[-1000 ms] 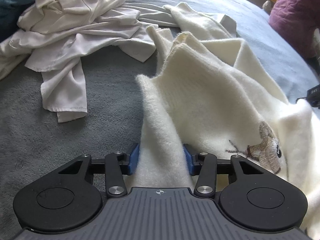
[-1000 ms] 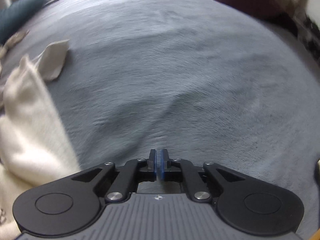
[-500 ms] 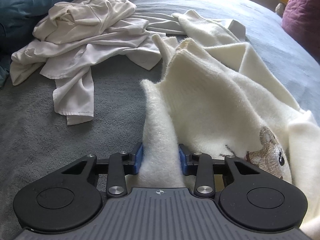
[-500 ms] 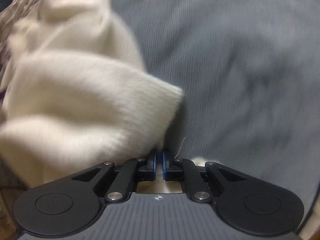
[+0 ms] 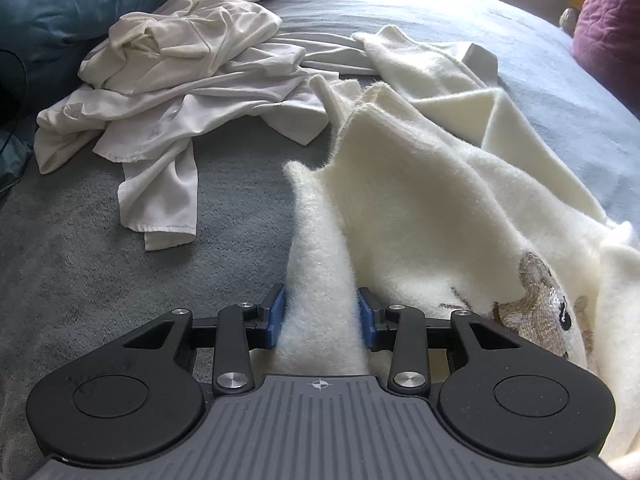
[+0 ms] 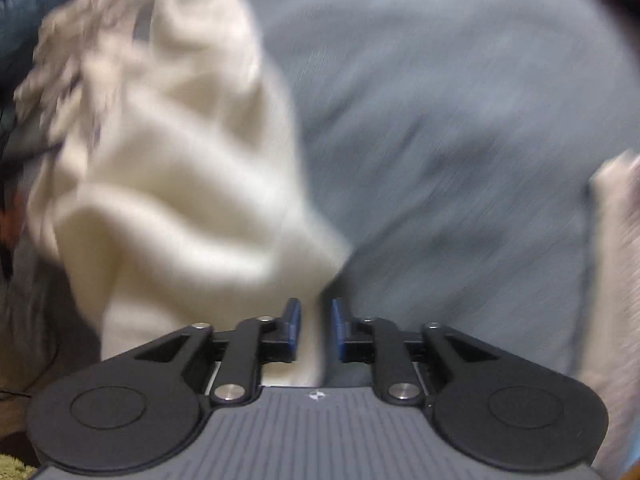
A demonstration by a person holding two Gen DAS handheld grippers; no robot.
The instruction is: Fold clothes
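A fluffy cream sweater [image 5: 420, 208] with an embroidered bear [image 5: 548, 312] lies rumpled on the grey-blue bed cover [image 5: 100, 272]. My left gripper [image 5: 320, 316] is shut on a thick upright fold of its edge, both blue pads pressed into the fleece. The right wrist view is blurred by motion. There the same cream sweater [image 6: 192, 184] hangs to the left, and a strip of it runs between the jaws of my right gripper [image 6: 316, 328]. Those jaws are opening: the cloth lies against the left pad, with a gap at the right pad.
A crumpled pile of thin white garments [image 5: 192, 80] lies at the back left of the bed. A blue pillow [image 5: 60, 4] is behind it and a purple cushion [image 5: 608, 20] at the far right. A pale cloth [image 6: 616, 280] shows at the right edge.
My right gripper swung from over bare bed cover onto the sweater, and its shut jaws have parted. My left gripper narrowed slightly on its fold and its view tilted up.
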